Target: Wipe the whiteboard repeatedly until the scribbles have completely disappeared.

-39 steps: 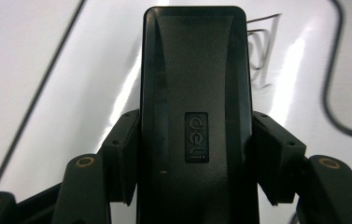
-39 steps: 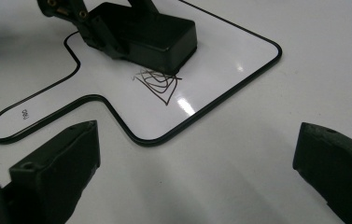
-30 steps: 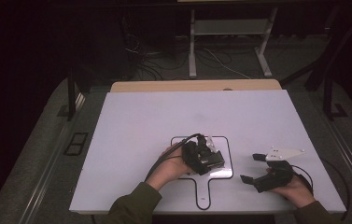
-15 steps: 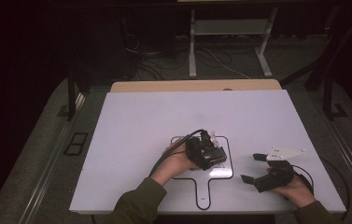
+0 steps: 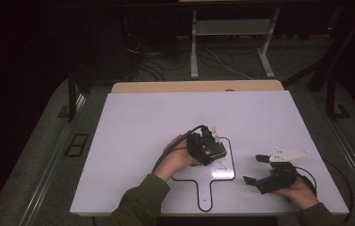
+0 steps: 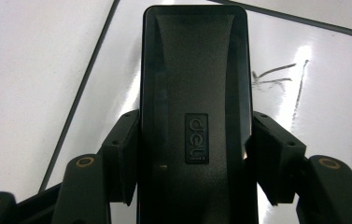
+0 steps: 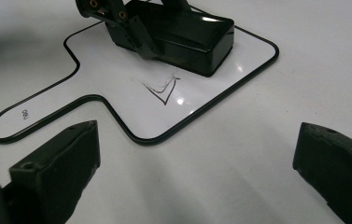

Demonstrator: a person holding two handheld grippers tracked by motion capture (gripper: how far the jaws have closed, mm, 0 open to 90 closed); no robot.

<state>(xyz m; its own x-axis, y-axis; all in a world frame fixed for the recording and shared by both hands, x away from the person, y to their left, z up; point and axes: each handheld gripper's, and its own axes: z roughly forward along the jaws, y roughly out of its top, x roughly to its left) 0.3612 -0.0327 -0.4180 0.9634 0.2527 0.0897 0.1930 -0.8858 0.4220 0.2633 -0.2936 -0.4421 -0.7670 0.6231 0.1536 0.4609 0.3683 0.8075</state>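
Black eraser (image 6: 194,116) sits squeezed in the left claw (image 5: 206,147) on the small whiteboard (image 5: 225,165). Right claw (image 5: 260,170) rests wide apart, holding nothing, on the table (image 5: 142,122).

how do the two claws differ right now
The left claw is shut on a black eraser; the right claw stands open with nothing between its jaws. The left one sits over the small whiteboard; the right rests on the table beside the board. Both are black and hand-held.
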